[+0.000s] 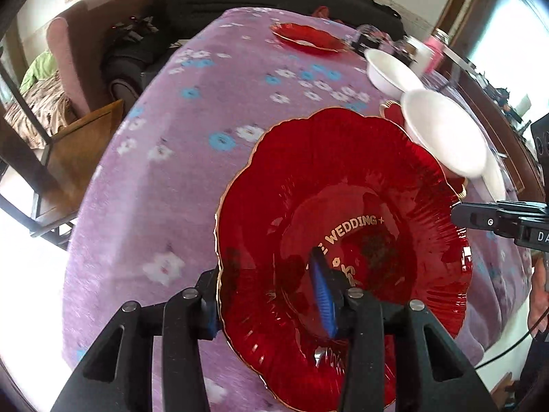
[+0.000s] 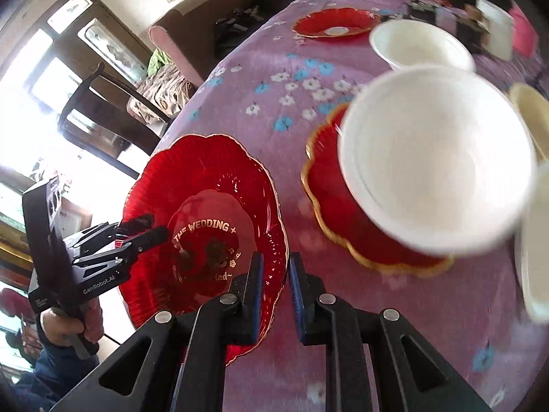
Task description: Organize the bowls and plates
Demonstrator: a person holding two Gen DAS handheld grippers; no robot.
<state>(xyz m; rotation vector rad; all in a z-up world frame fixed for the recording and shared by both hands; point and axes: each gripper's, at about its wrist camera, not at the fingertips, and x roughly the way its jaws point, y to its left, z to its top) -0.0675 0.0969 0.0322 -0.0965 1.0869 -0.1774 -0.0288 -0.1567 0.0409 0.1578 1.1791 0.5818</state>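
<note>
3 red plates [image 2: 206, 185], approx 4 white bowls [image 2: 435, 158], right-edge ones blurred.

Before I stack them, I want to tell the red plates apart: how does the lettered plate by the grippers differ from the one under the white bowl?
The lettered plate is bare, its gold writing showing; the second plate carries a white bowl that hides its middle. The lettered plate's rim lies between the fingers of the left gripper and the right gripper; no gripper touches the second plate. Both are red with wavy gold edges.
</note>
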